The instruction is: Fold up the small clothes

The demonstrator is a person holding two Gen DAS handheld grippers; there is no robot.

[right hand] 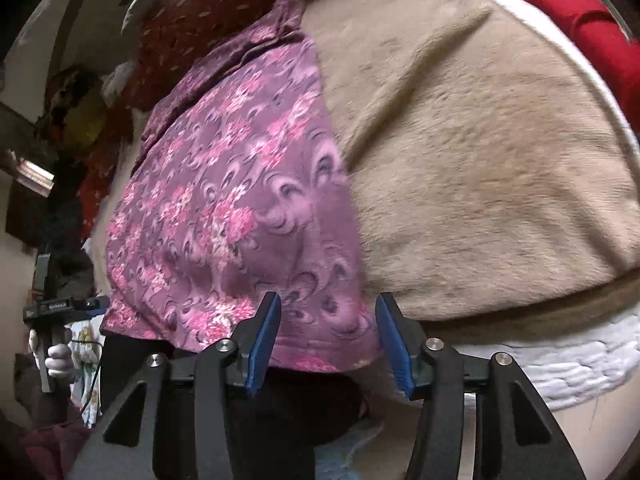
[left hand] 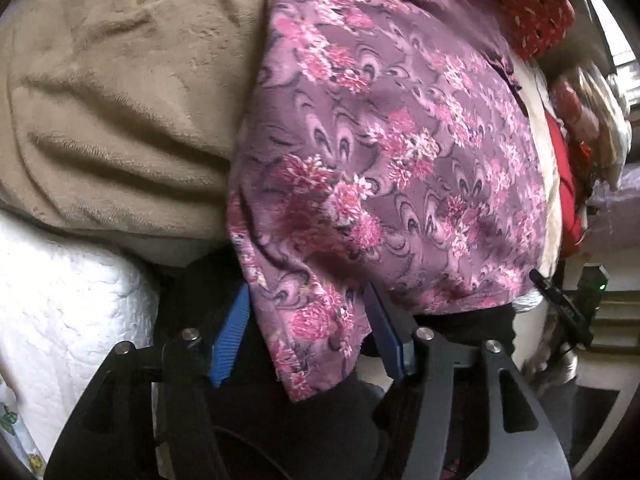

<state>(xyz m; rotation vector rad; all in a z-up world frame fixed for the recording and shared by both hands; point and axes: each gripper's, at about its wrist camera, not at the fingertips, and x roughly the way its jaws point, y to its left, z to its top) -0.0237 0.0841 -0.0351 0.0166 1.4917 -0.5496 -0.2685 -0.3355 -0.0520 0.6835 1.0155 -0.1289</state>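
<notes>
A purple garment with pink flowers (left hand: 380, 152) lies spread on a beige fleece blanket (left hand: 120, 100), and its near edge hangs over the bed's side. My left gripper (left hand: 306, 290) is open; a hanging corner of the garment droops between its blue pads (left hand: 230, 332) without being pinched. In the right wrist view the same garment (right hand: 240, 200) lies left of the beige blanket (right hand: 480, 160). My right gripper (right hand: 328, 300) is open at the garment's near hem, with its pads (right hand: 262, 336) astride the cloth and apart from it.
A white quilted mattress edge (left hand: 60, 300) runs under the blanket. Dark red patterned bedding (right hand: 192, 12) lies at the far side and red cloth (right hand: 580, 16) at the top right. A gloved hand (right hand: 58, 360) holds the other gripper at the left.
</notes>
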